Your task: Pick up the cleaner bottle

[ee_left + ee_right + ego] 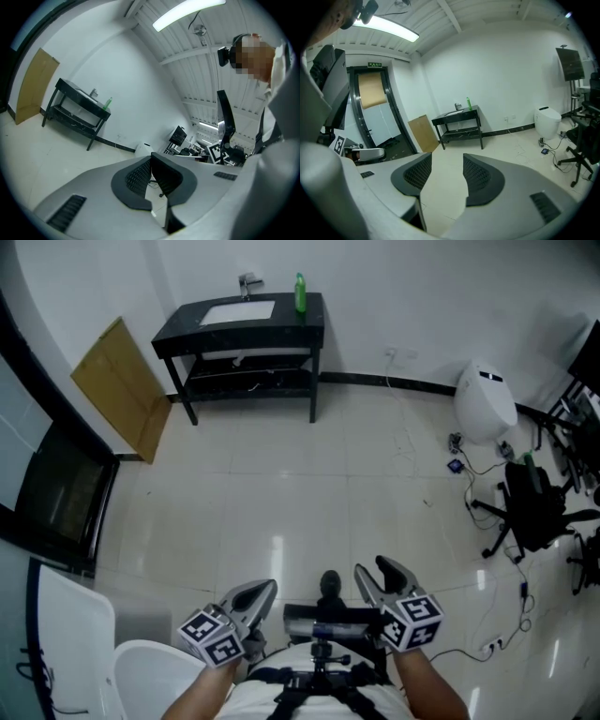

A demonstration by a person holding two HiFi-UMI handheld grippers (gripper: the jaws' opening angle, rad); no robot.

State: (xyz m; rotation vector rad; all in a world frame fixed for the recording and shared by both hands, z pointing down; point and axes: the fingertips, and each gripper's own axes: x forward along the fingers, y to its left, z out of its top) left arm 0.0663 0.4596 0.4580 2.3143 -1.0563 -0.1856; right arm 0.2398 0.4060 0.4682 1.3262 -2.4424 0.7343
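A: What's happening up front?
B: L tongs (151, 157) sitting closed, empty. R tongs (446, 157) gaping wide, nothing btwn.
A: And the cleaner bottle (300, 292)?
B: Standing upright on the counter (309, 322), far-right corner, well away from both tongs.

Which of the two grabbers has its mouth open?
The right gripper: its two jaws stand apart, with bare floor showing between them. The left gripper has its jaws pressed together at the tips, with nothing between.

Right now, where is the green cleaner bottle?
In the head view, the cleaner bottle stands top centre, on the right end of the black washstand, beside the sink.
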